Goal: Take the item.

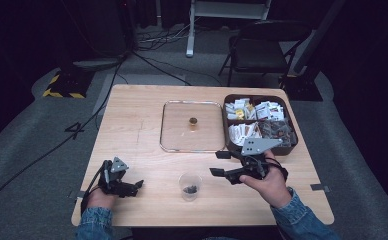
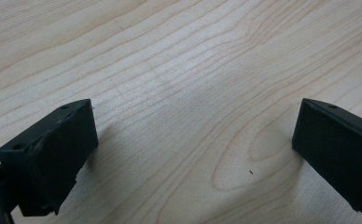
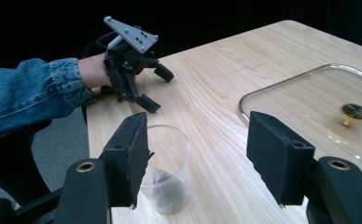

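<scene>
Right tongs point(image 3: 195, 156) gape just beside cup point(image 3: 170, 168), seemingly untouched.

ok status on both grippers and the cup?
Left gripper open, low over bare table. Right gripper open, empty, beside the clear cup. Cup upright, dark bits inside. Nothing between gripper and cup.
</scene>
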### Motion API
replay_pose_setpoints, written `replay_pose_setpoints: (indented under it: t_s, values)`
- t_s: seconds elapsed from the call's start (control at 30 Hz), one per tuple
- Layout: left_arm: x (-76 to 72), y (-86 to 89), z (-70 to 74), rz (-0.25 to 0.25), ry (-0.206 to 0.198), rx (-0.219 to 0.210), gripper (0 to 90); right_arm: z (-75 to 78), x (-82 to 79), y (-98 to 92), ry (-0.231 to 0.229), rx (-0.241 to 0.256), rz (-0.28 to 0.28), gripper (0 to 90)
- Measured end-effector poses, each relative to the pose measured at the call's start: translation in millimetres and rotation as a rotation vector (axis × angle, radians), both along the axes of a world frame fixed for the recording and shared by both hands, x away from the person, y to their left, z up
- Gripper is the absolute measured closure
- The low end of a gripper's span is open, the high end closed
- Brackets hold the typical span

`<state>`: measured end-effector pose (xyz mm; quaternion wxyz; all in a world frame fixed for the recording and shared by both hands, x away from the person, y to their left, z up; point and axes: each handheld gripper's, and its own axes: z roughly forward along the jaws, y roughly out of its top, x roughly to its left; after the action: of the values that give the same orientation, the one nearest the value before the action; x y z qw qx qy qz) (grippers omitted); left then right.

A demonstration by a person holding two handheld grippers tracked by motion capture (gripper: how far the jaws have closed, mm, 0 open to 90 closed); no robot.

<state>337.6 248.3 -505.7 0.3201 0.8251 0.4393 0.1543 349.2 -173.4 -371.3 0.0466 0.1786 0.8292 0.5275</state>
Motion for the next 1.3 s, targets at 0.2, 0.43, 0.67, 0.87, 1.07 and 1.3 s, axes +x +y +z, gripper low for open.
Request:
replay_pose_setpoints:
  t_s: [0.2, 0.43, 0.67, 0.87, 1.07, 1.3]
  values:
    - [0.6, 0.2, 0.0, -0.003, -0.002, 0.001, 0.1, 2.8, 0.5, -15.4, -0.008, -0.010, -0.034, 39.2]
    - [2.0, 0.4, 0.1, -0.011, 0.001, 0.003, 0.0, 5.2, 4.0, -36.6, -0.010, -0.021, -0.085, 37.6]
    - [3.2, -0.2, 0.2, -0.012, 0.002, 0.002, 0.0, 0.4, 8.5, -60.7, 0.000, -0.048, -0.149, 36.5]
    - [3.5, -0.5, 0.3, -0.011, 0.004, 0.003, 0.0, -4.0, 11.3, -80.3, 0.010, -0.067, -0.193, 35.3]
    - [3.8, -0.5, 0.3, -0.012, 0.003, 0.003, 0.0, -7.0, 13.4, -95.0, 0.018, -0.074, -0.229, 34.7]
    - [3.6, -0.6, 0.2, -0.010, 0.003, 0.001, 0.1, -14.4, 15.1, -110.4, 0.033, -0.086, -0.263, 34.0]
